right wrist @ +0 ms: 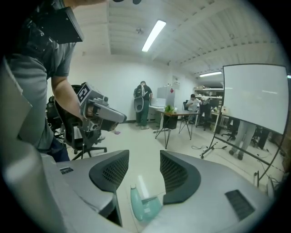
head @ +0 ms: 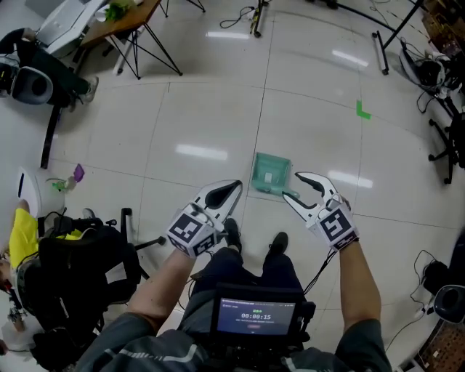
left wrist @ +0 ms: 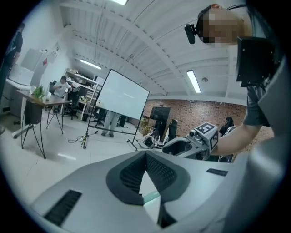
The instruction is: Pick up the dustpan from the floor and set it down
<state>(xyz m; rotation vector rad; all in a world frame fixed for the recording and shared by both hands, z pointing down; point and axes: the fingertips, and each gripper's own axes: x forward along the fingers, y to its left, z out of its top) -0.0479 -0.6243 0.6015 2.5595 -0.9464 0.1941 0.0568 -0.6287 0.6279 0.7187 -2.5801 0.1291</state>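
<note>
The teal dustpan lies flat on the pale tiled floor, just ahead of the person's shoes. In the right gripper view the dustpan shows far below, through the gap between the jaws. My right gripper hangs above the pan's handle end, open, with nothing touching its pads. My left gripper is held up to the left of the pan, jaws shut tip to tip on nothing. In the left gripper view, my left gripper shows a sliver of teal beneath its closed tips.
A black office chair with a bag stands close at the left. A folding table is at the back left. Cables and stands line the right side. A green tape mark is on the floor beyond the pan.
</note>
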